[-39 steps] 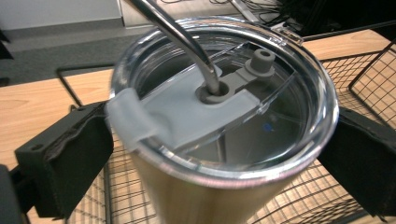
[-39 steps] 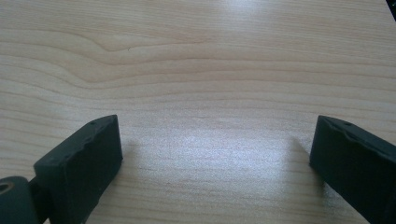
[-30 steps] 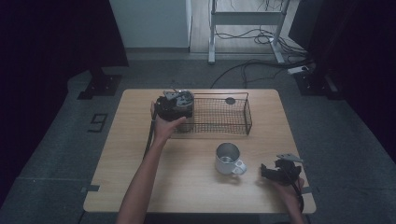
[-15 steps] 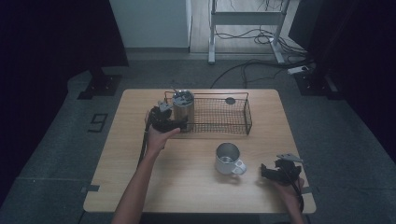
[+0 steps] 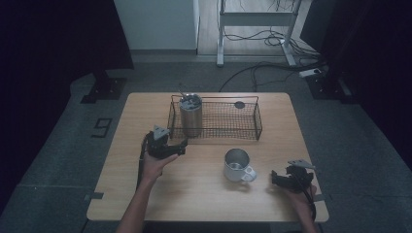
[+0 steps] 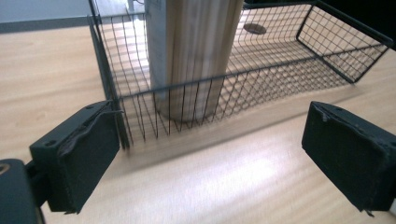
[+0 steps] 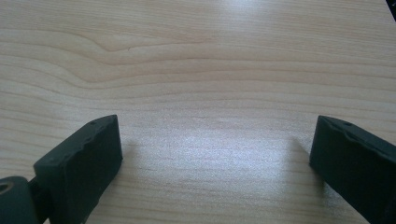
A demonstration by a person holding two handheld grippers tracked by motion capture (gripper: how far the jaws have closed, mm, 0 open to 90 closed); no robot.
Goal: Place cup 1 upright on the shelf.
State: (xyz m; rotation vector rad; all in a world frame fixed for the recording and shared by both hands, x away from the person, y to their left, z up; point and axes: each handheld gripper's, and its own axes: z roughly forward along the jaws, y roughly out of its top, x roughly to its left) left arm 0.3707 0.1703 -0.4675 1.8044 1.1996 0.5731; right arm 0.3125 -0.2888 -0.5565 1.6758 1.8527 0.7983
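A steel tumbler (image 5: pixel 190 115) stands upright in the left end of a black wire basket (image 5: pixel 252 127). In the left gripper view the tumbler (image 6: pixel 194 51) rises behind the mesh of the basket (image 6: pixel 327 42). My left gripper (image 5: pixel 177 145) is open on the table just in front of the basket's left corner, its jaws (image 6: pixel 210 158) wide apart with nothing between them. A steel mug (image 5: pixel 236 165) with a white handle sits on the table to the right. My right gripper (image 5: pixel 278 178) rests open near the front right edge, over bare wood (image 7: pixel 215 163).
A small dark disc (image 5: pixel 239 104) lies in the basket's back right part. The wooden table (image 5: pixel 194 199) stands on a grey floor, with cables and a metal stand (image 5: pixel 252 29) behind it. Dark curtains hang on both sides.
My left gripper let go of the tumbler, which now stands in the basket, and drew back toward the front left. The right gripper stayed put.
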